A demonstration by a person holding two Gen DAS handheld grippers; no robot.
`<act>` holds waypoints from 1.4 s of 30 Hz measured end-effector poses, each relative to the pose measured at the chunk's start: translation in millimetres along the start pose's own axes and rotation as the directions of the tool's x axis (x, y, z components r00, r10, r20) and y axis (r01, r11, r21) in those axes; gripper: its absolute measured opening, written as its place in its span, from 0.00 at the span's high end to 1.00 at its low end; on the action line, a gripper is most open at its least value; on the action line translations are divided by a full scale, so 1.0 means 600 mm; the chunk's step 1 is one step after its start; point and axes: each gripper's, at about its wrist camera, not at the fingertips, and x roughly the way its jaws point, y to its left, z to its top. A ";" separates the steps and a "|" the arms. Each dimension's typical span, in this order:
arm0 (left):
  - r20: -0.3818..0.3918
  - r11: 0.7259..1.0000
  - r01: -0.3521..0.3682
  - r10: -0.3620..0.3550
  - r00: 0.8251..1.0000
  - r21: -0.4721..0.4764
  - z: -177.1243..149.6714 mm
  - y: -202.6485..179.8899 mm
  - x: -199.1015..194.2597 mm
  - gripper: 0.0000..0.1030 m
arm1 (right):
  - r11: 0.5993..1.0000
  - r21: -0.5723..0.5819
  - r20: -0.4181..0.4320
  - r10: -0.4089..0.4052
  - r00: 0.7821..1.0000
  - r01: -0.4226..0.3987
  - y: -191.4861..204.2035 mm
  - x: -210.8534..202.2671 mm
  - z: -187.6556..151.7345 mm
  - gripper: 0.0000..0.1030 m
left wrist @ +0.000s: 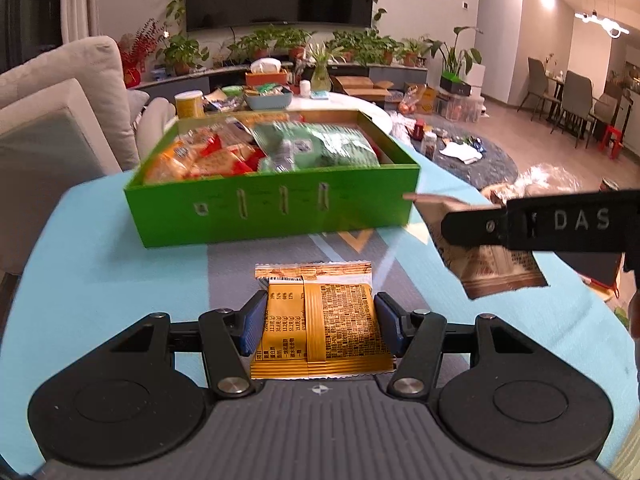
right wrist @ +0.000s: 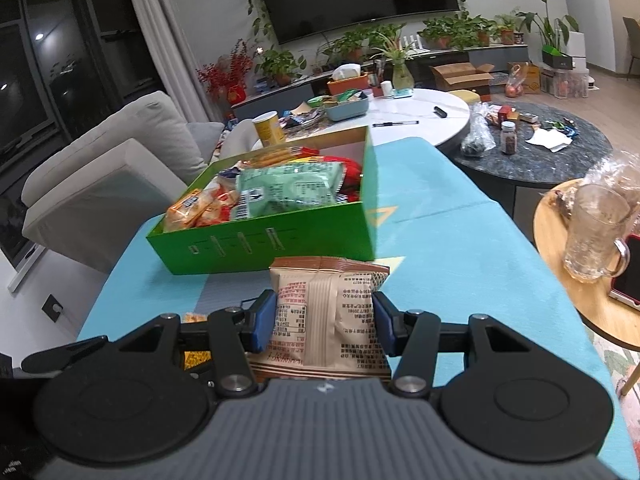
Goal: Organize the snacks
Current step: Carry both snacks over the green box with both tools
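A green box (left wrist: 272, 210) (right wrist: 280, 246) full of snack packets stands on the blue-clothed table ahead of both grippers. Inside lie a green packet (left wrist: 316, 148) (right wrist: 292, 190) and orange-red packets (left wrist: 200, 158) (right wrist: 196, 208). My left gripper (left wrist: 320, 320) is shut on a golden-orange snack packet (left wrist: 320, 320), held above the cloth short of the box. My right gripper (right wrist: 324, 320) is shut on a beige-brown snack packet (right wrist: 326, 312), also short of the box. In the left wrist view the right gripper's black finger (left wrist: 560, 220) and its brown packet (left wrist: 496, 268) show at the right.
A light sofa (left wrist: 60, 120) stands to the left. Beyond the box are a white table (right wrist: 420, 114) with clutter and a yellow tub (right wrist: 270, 126). A dark round table (right wrist: 560, 156) and a wooden side table (right wrist: 560, 280) with a glass mug (right wrist: 596, 232) are to the right.
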 end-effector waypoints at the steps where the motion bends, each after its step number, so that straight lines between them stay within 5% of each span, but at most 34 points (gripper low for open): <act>1: 0.010 1.000 -0.004 0.004 1.000 -0.002 0.004 0.005 -0.002 0.48 | 1.000 -0.001 0.001 0.003 1.000 -0.003 0.004 0.000 0.001 0.33; 25: 0.177 0.998 -0.060 0.063 0.982 -0.022 0.167 0.092 0.037 0.48 | 0.999 0.017 0.068 0.049 0.996 -0.051 0.030 0.071 0.136 0.33; 42: 0.131 0.996 -0.085 0.086 0.988 -0.011 0.247 0.092 0.169 0.47 | 0.995 0.087 0.057 0.044 0.997 -0.049 -0.002 0.176 0.204 0.33</act>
